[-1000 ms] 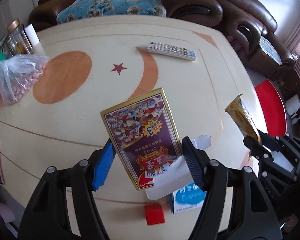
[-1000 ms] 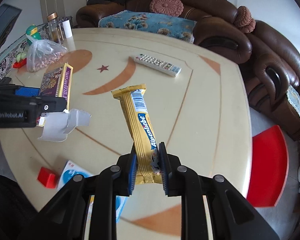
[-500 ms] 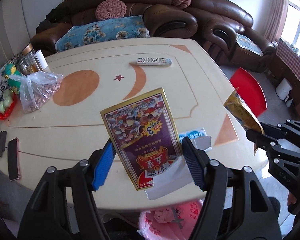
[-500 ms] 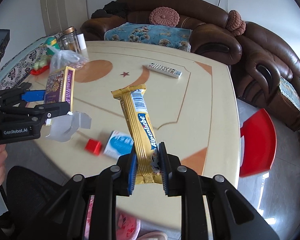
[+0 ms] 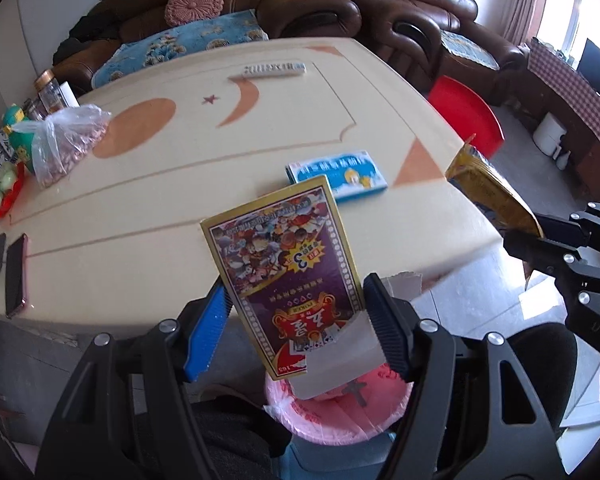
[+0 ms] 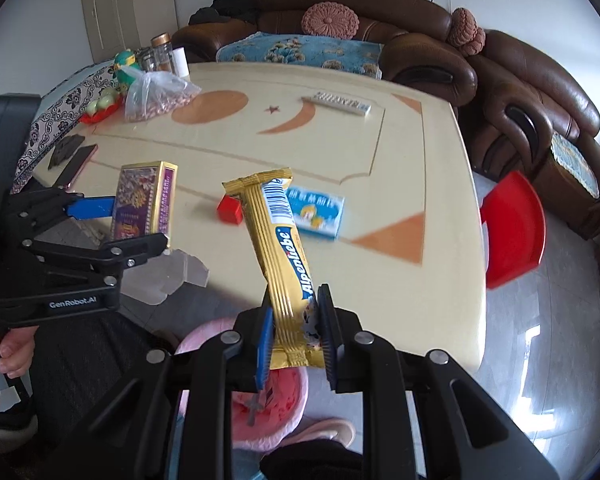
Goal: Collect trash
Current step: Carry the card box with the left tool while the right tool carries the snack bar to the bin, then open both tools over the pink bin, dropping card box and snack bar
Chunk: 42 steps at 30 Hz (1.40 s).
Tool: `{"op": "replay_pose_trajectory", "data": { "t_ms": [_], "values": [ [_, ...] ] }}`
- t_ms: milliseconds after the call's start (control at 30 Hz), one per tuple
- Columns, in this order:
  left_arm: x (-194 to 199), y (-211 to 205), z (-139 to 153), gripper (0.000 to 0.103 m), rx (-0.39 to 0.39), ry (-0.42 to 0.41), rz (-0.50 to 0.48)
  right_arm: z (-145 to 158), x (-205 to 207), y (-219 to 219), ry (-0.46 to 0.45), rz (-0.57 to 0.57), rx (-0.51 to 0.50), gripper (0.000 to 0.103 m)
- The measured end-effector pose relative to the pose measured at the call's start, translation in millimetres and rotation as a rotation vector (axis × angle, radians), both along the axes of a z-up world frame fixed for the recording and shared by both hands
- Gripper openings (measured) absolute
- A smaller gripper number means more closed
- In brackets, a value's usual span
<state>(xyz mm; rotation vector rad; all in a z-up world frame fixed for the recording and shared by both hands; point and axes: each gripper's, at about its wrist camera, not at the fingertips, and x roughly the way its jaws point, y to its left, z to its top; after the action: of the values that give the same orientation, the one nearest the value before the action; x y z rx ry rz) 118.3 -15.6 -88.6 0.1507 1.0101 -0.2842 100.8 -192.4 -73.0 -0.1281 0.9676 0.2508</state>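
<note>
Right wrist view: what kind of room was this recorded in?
Most likely a home living room. A brown leather sofa with round pink crocheted cushions wraps around a cream low table with orange moon-and-star inlay, and a white TV remote lies on it.

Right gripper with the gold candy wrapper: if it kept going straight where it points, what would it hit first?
Probably the pink-lined trash bin just below the right gripper and its candy wrapper, though depth is hard to judge.

Gold wrapper [image 6: 282, 256] (blue lettering), purple gold-edged card box [image 5: 288, 276], pink bin [image 5: 340, 412].
</note>
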Motion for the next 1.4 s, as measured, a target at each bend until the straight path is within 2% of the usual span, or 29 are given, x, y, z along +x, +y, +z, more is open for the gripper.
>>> {"op": "replay_pose_trajectory", "data": {
  "t_ms": [300,767,1200,1400],
  "values": [
    [-35.5,-3.5,-29.3,0.066,0.047,0.024,-0.046,-31.0,-30.1,10.2,0.058,0.009,-0.003,0.021],
    [-68.4,-5.6,-95.0,0.066,0.1,0.139,-0.104,-95.1,-50.6,30.6,0.187,0.037,-0.02,0.021],
    [-63.8,-15.2,-177.1,0.066,0.148,0.32,-0.129,-177.3,-37.7,28.3,0.363,0.009,-0.018,0.021],
    [-51.7,-20.7,-223.2,0.066,0.156,0.448,-0.111,-220.9,-27.2,20.6,0.453,-0.021,-0.008,0.021]
  ]
}}
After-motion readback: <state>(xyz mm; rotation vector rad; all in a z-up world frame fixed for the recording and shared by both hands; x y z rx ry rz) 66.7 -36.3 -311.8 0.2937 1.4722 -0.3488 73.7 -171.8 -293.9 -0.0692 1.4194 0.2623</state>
